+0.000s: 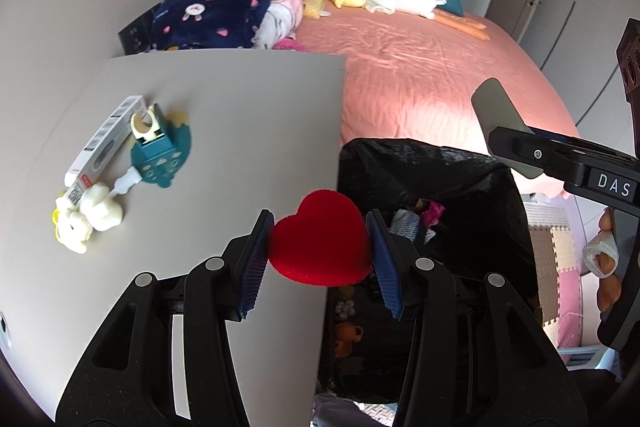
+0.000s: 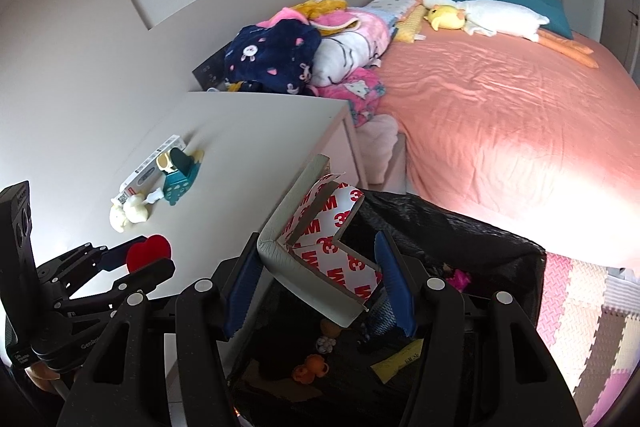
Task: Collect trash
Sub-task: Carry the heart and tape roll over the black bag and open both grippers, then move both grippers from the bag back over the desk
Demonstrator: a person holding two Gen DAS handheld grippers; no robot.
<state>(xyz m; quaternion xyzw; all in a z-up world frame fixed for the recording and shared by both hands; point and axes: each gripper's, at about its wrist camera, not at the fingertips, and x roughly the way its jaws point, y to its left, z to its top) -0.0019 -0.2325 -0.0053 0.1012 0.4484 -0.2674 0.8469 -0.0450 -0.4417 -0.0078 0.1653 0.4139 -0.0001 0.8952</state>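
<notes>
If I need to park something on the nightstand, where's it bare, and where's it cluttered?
The nightstand is bare across its middle and the side toward the bed, up to the edge by the trash bag. Clutter sits along the wall side: box, teal holder and white toy.

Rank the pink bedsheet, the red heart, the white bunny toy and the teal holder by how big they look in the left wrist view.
1. Pink bedsheet, by far.
2. Red heart, though it is nearest the camera, so inflated.
3. and 4. Teal holder and white bunny toy look alike; unranked.
</notes>
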